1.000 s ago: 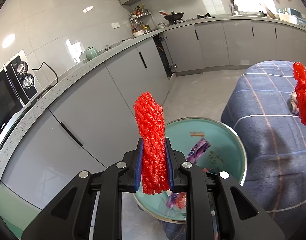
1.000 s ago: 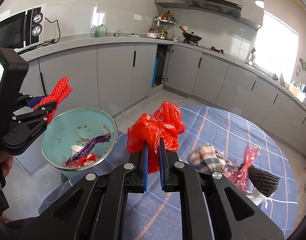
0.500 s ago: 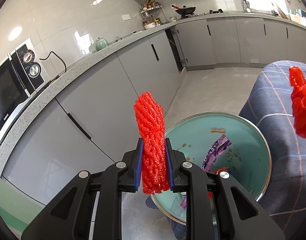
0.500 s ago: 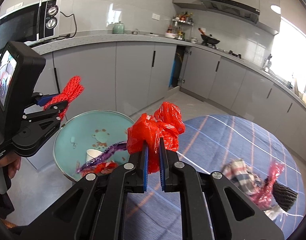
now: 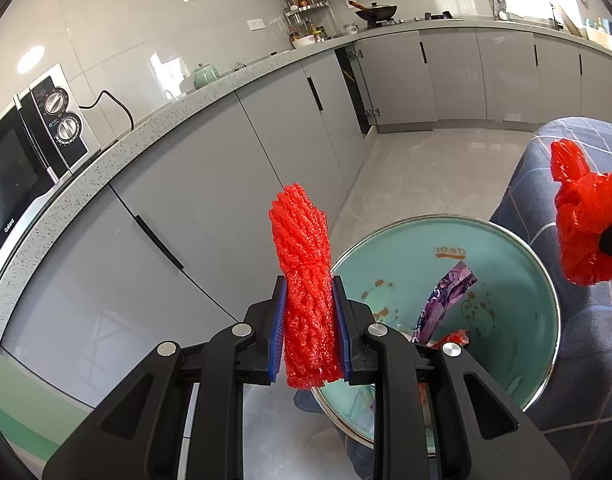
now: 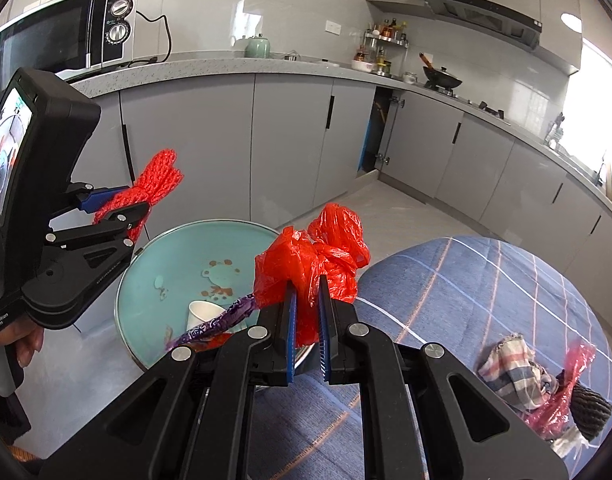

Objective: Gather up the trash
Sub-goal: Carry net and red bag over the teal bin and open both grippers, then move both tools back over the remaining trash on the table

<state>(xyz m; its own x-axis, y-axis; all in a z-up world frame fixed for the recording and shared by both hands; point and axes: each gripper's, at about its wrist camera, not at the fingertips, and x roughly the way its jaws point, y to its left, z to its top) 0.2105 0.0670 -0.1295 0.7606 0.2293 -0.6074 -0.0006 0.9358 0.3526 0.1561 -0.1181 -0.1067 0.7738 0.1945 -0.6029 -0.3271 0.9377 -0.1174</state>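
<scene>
My left gripper [image 5: 309,322] has its fingers [image 5: 277,328] clamped on a roll of red foam net [image 5: 304,264], which stands upright just left of the teal bin [image 5: 518,276]. My right gripper [image 6: 306,324] pinches a crumpled red plastic bag [image 6: 310,260] at the bin's near rim, by the edge of the surface with the blue plaid cloth [image 6: 446,292]. Inside the bin I see a purple wrapper [image 5: 446,296], a white paper cup [image 6: 200,314] and red scraps. Farther right on the cloth lie a checked rag [image 6: 510,368], a red wrapper [image 6: 574,372] and a dark net sleeve [image 6: 590,408]. A hand [image 6: 24,340] grips the left handle.
</scene>
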